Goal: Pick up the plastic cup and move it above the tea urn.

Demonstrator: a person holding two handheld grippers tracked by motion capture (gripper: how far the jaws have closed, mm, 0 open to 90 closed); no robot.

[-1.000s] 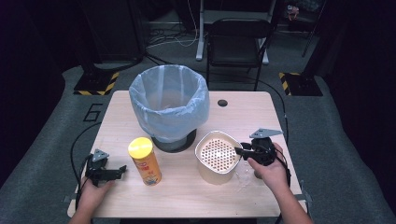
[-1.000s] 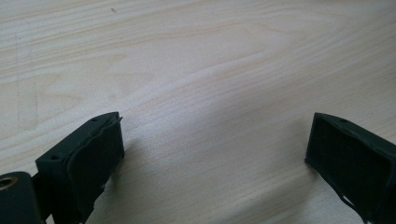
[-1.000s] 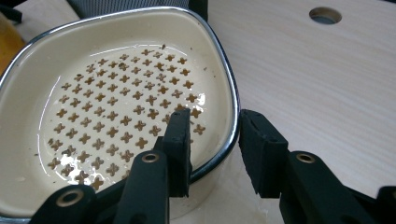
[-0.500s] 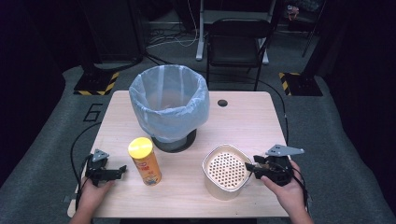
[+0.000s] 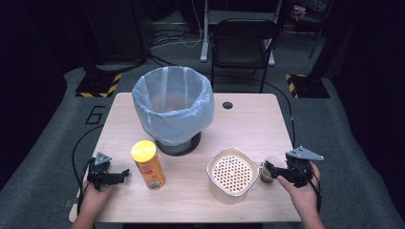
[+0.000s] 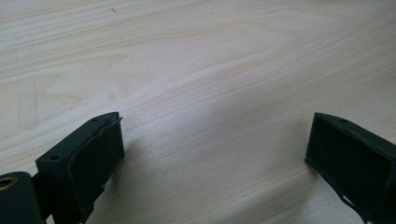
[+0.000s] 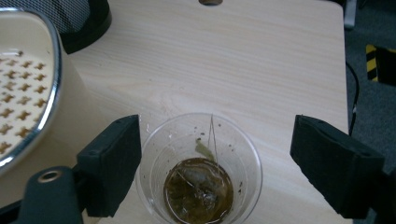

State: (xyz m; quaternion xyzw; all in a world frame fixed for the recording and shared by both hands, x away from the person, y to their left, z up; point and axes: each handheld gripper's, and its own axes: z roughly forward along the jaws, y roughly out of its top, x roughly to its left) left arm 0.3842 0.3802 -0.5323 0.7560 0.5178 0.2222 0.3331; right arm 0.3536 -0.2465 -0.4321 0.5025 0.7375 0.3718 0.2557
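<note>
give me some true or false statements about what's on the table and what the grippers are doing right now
1. The right gripper is open with a clear plastic cup between its jaws. True.
2. The cup is empty. False: a wet tea bag lies in its bottom.
3. The left gripper is shut on the yellow-lidded can. False: it is open over bare table.
4. The bin has a blue liner. True.
5. The perforated cream container sits left of the can. False: it sits to its right.

The beige container (image 7: pixel 28 93) is cut off at left.
</note>
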